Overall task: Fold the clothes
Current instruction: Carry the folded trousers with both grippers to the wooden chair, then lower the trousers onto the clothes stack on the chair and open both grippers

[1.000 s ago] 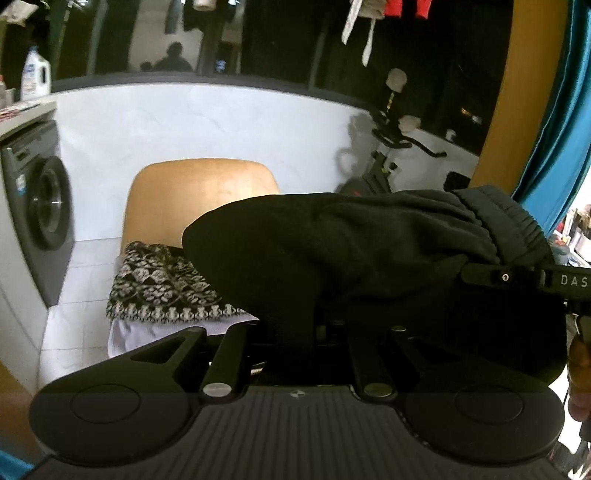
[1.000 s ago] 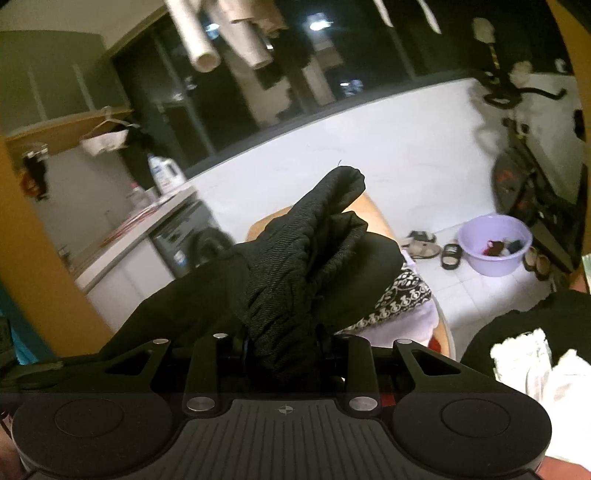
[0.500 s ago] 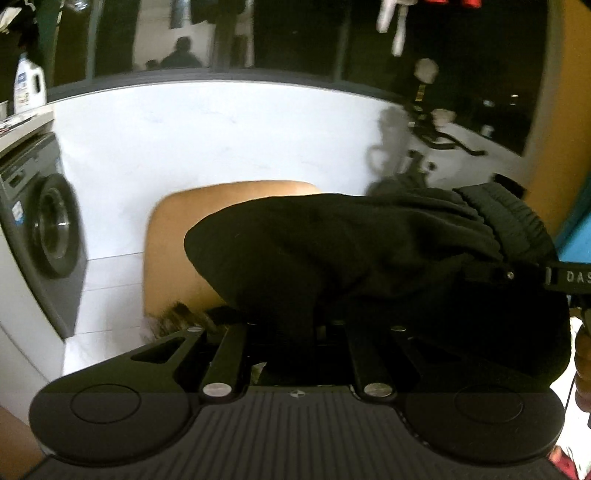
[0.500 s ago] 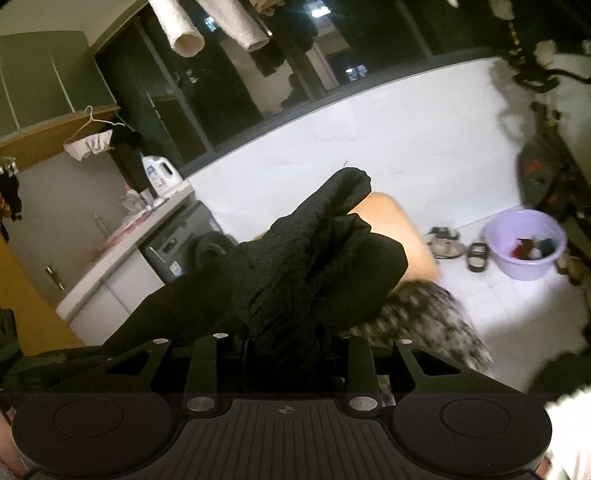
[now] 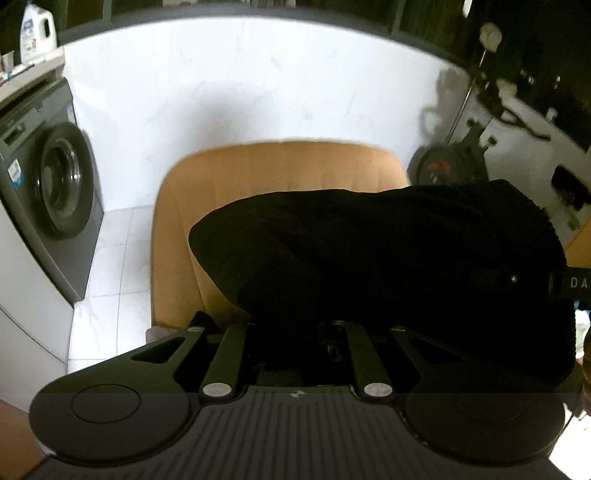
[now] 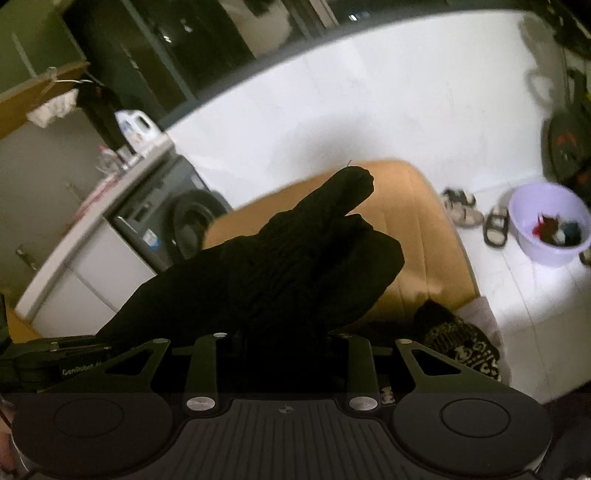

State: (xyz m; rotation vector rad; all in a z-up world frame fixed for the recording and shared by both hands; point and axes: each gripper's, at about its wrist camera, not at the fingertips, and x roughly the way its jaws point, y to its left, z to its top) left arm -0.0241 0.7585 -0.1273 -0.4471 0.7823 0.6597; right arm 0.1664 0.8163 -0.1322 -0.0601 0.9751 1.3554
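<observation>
Patterned knit pile [image 6: 461, 347] slid low; ribbed black garment [image 5: 369, 251] stays bunched

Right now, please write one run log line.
left gripper: shut on black garment | right gripper: shut on black garment | above chair

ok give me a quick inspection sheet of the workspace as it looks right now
surface: tan upholstered chair, backrest bare; no table in view
job's things: black garment bunched and held up in front of the chair by both grippers; patterned black-and-white garment on the seat, on top of something pale
clutter: lilac basin with small items, sandals on the floor tiles
grippers: left gripper shut on the black garment; right gripper shut on a thick fold of it
cables: nothing seen
surroundings: washing machine beside the chair, detergent bottle on the counter above it, exercise bike, white low wall, dark windows
</observation>
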